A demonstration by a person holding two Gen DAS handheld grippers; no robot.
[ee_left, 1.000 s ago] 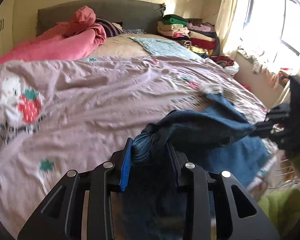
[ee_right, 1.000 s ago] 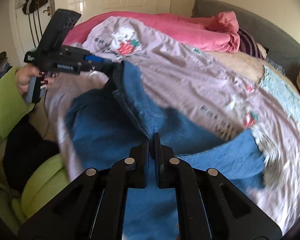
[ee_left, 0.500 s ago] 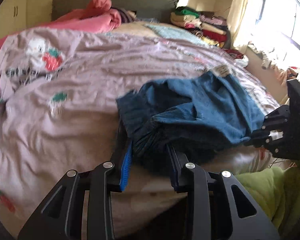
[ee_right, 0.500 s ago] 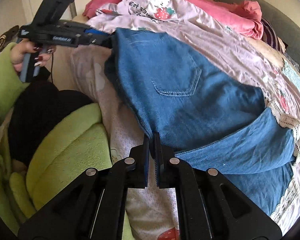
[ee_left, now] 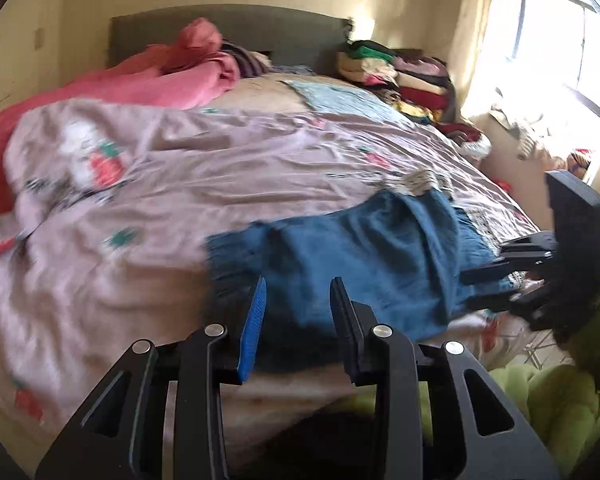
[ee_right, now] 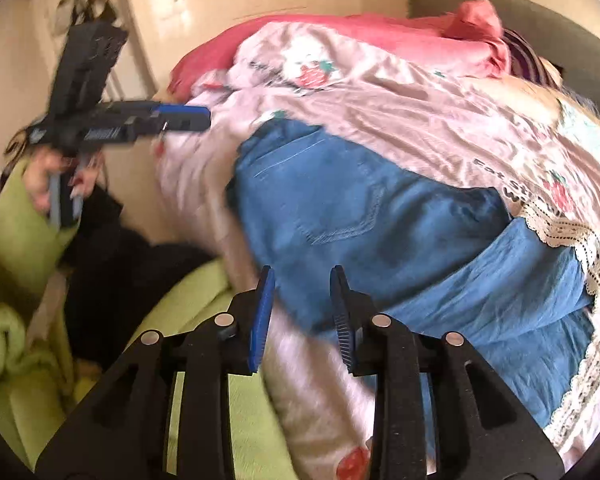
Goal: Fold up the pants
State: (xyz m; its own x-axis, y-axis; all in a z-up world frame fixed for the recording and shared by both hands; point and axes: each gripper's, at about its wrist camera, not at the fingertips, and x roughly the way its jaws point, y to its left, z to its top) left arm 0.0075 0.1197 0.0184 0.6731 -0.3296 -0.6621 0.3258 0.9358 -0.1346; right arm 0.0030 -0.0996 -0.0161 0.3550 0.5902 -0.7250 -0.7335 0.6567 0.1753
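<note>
We see blue denim pants (ee_right: 364, 216) lying on a bed (ee_left: 220, 168) near its foot edge, seat and back pocket up, legs running off to the right with a lace-trimmed hem (ee_right: 580, 240) showing. Both tools are empty: the left hand-held gripper (ee_left: 298, 304) hovers with its fingers apart just before the waistband edge, and the right hand-held gripper (ee_right: 302, 300) likewise hangs parted at the near edge of the cloth, clamped on nothing. We judge the step in hand to be taking a fresh hold for a fold; to do it well, each tool should pinch a single clean edge at matching points, so the cloth lifts evenly and the legs line up. The denim looks rumpled where one leg overlaps the other, so smoothing first may help. Around the pants, a wrinkled pink quilt (ee_left: 180, 184) with strawberry prints covers the bed, a rose-red blanket (ee_left: 172, 76) is bunched by the headboard, and stacked clothes (ee_left: 396, 76) sit in the far corner. The quilt's soft folds could get pinched with the denim, and the person's green sleeve (ee_right: 16, 232) is close by.
</note>
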